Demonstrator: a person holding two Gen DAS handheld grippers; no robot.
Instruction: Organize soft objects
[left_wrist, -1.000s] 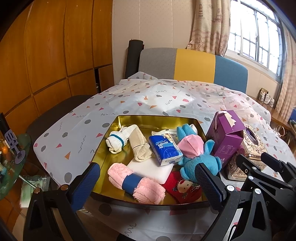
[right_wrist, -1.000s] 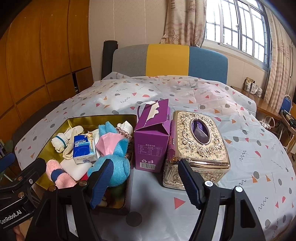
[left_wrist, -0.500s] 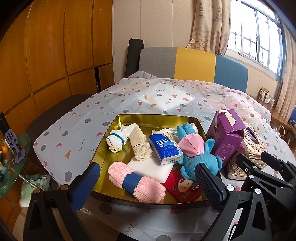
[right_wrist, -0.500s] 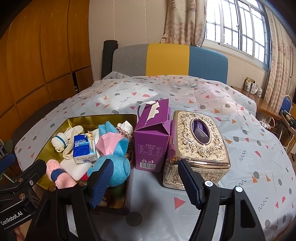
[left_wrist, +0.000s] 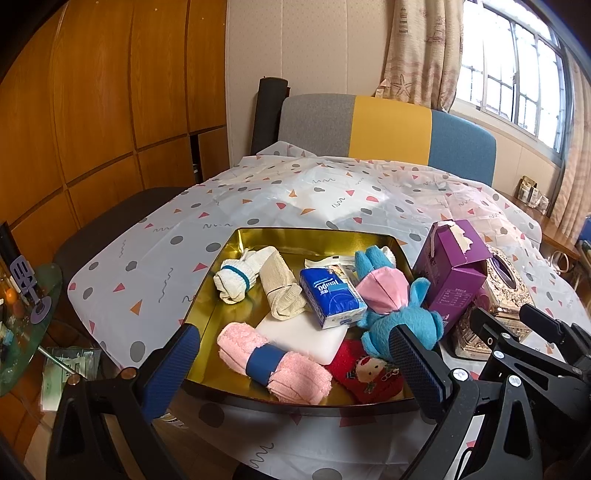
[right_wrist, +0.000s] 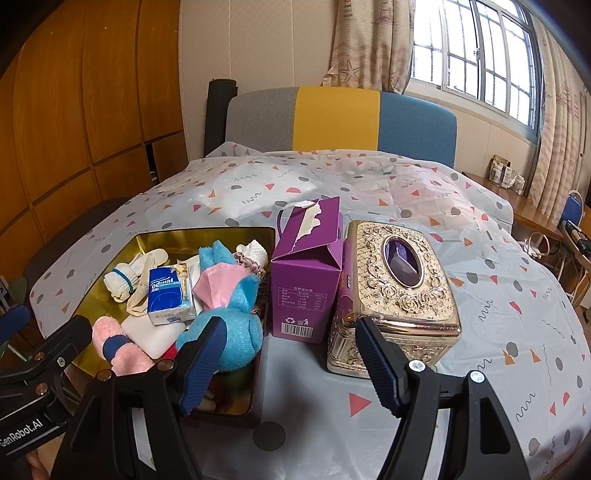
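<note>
Left wrist view: left gripper (left_wrist: 291, 360) spread, empty, over the gold tray (left_wrist: 207, 314); the pink towel roll (left_wrist: 275, 363) lies at its near edge, looks light and squashy, so pinch at the blue band. Right wrist view: right gripper (right_wrist: 290, 363) spread, empty; the blue plush toy (right_wrist: 229, 317) in the tray's right corner looks light and compressible, so grab the body.

Daylight pours in from the barred window (right_wrist: 476, 51) at upper right of both frames, a bit blown out there. The white patterned plastic tablecloth (left_wrist: 295, 192) picks up soft glare mid-frame, and the gold metal tray (left_wrist: 314, 240) shines on its far wall. Everything's sharp, no motion blur. Heavy fisheye bending at the edges, with dark vignetted corners.
</note>
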